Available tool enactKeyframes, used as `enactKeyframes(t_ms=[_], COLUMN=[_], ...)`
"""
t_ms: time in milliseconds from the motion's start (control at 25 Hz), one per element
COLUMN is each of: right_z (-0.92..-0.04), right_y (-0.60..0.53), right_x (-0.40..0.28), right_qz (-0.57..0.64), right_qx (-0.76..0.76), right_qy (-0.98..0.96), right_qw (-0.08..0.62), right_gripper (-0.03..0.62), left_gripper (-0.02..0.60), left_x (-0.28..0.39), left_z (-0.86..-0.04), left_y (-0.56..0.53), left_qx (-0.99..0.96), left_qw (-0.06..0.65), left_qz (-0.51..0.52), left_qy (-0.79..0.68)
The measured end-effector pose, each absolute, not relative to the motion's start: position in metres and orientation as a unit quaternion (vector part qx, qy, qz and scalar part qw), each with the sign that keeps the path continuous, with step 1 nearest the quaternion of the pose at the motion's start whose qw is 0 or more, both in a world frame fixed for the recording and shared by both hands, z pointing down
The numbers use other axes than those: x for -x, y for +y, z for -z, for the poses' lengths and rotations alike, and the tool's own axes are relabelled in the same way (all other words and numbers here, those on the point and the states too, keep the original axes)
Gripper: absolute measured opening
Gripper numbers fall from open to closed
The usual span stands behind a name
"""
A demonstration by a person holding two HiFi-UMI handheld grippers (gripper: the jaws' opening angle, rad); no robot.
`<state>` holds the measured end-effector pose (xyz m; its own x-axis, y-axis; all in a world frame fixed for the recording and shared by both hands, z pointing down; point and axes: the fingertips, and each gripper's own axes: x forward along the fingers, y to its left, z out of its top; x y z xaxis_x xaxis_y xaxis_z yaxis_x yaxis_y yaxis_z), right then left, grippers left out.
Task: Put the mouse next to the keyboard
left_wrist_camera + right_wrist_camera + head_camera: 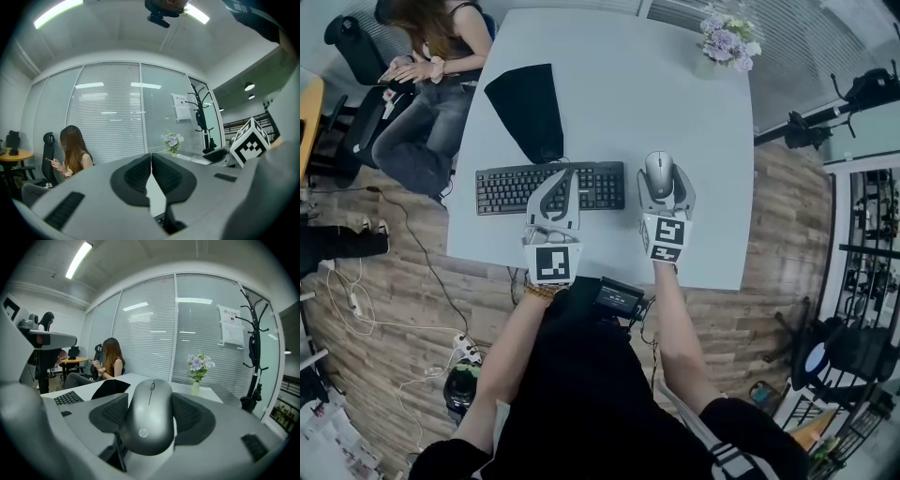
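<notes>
A grey mouse (659, 173) sits just right of the black keyboard (511, 187) on the white table (712, 253). My right gripper (662, 176) is around it, and the right gripper view shows both pads pressed against the sides of the mouse (149, 416). Whether the mouse rests on the table or hangs just above it I cannot tell. My left gripper (566, 174) hovers over the keyboard's right half. Its pads meet with nothing between them in the left gripper view (151, 173).
A black cloth (530, 108) lies behind the keyboard. A vase of flowers (727, 42) stands at the far right corner. A person (431, 75) sits at the far left edge. The table's near edge runs just under both grippers.
</notes>
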<state>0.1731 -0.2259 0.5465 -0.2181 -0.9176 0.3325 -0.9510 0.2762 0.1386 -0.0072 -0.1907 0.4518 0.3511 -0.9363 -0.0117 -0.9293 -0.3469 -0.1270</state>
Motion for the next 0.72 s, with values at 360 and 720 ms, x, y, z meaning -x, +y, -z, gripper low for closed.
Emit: enactKeyframes(t_ms=[360,720], right_z=[-0.570,-0.594], right_y=[-0.226,-0.230], right_x=[-0.172,-0.176], right_qz=[-0.058,-0.071], right_qx=[-0.597,-0.594], right_qy=[-0.776,-0.773], right_qw=[0.196,0.213], right_gripper=[0.296,0.296], left_gripper=[0.012,0.012], left_x=[0.011,0.012], left_z=[-0.461,-0.468], left_y=[-0.193,-0.198], left_qx=[0.822,0.821], left_qw=[0.047,0.038], left_qz=[0.035,0.037], left_qy=[0.567,0.569])
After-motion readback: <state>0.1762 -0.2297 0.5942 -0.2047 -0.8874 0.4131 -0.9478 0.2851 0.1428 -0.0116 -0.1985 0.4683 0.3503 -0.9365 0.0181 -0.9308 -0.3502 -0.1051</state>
